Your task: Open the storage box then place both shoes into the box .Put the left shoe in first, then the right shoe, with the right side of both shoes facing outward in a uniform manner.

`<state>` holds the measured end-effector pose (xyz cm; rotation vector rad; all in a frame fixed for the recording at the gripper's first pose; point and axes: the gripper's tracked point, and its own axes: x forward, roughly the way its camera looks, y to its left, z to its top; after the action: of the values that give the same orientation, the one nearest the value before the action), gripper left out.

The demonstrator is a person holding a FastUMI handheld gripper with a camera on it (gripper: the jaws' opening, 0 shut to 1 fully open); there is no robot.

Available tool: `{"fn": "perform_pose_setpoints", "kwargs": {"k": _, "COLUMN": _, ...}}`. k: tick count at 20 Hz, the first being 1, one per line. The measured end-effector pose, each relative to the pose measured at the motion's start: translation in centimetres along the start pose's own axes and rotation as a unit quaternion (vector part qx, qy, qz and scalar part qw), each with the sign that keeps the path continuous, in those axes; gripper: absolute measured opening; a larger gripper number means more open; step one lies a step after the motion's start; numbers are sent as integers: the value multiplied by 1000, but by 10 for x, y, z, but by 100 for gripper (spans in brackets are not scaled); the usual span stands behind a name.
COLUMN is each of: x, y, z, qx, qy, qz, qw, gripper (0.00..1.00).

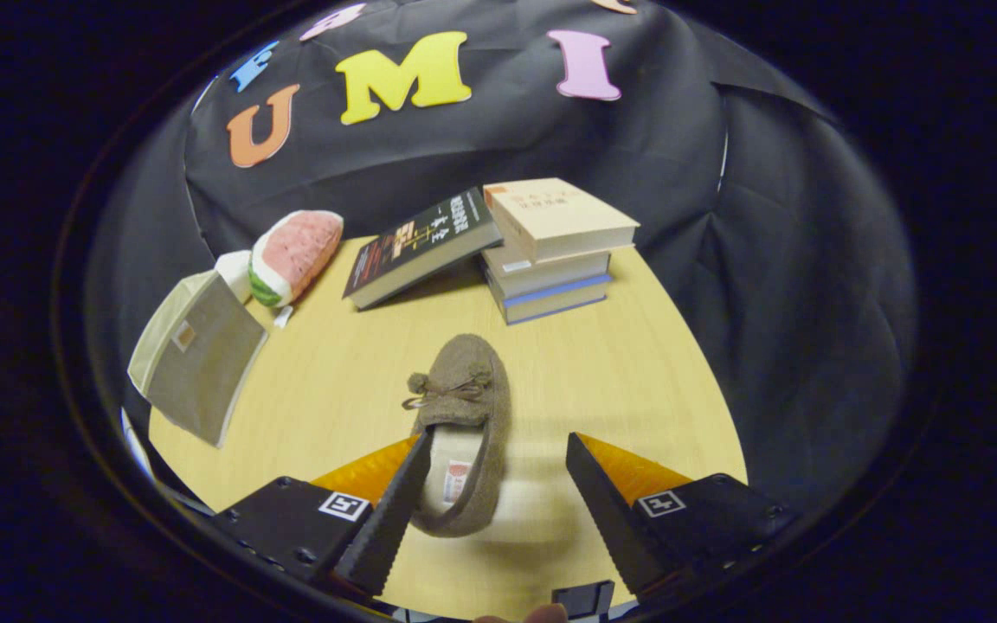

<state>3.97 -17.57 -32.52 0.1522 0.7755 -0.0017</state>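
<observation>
A brown fuzzy slipper (464, 389) with a small bow lies on the wooden table (620, 381), toe pointing away from me. Its heel end sits between my fingers, close against the left finger (390, 510) and well apart from the right finger (602, 502). My gripper (498, 441) is open, just above the table. A grey and beige fabric storage box (200, 355) stands at the table's left edge, beyond and left of the fingers. I cannot tell whether its lid is open.
A watermelon-slice plush (295, 255) lies behind the box. At the back of the table is a stack of books (550, 260), with a dark book (421, 247) leaning against it. Black cloth walls close in the table.
</observation>
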Motion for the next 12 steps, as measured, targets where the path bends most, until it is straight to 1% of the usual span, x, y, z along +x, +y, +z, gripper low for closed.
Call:
{"fn": "perform_pose_setpoints", "kwargs": {"k": 4, "x": 38, "y": 1, "z": -13, "qx": -11, "qy": 32, "qz": -6, "qw": 999, "gripper": 96}}
{"fn": "perform_pose_setpoints", "kwargs": {"k": 5, "x": 43, "y": 0, "z": -14, "qx": -11, "qy": 37, "qz": -10, "qw": 999, "gripper": 94}}
{"fn": "perform_pose_setpoints", "kwargs": {"k": 7, "x": 54, "y": 0, "z": -18, "qx": -13, "qy": 49, "qz": -16, "qw": 999, "gripper": 79}}
{"fn": "perform_pose_setpoints", "kwargs": {"k": 10, "x": 62, "y": 6, "z": -21, "qx": -3, "qy": 64, "qz": -9, "qw": 998, "gripper": 54}}
{"fn": "perform_pose_setpoints", "kwargs": {"k": 11, "x": 63, "y": 9, "z": -22, "qx": 0, "qy": 68, "qz": -7, "qw": 998, "gripper": 44}}
{"fn": "perform_pose_setpoints", "kwargs": {"k": 12, "x": 63, "y": 5, "z": -21, "qx": -1, "qy": 69, "qz": -19, "qw": 997, "gripper": 33}}
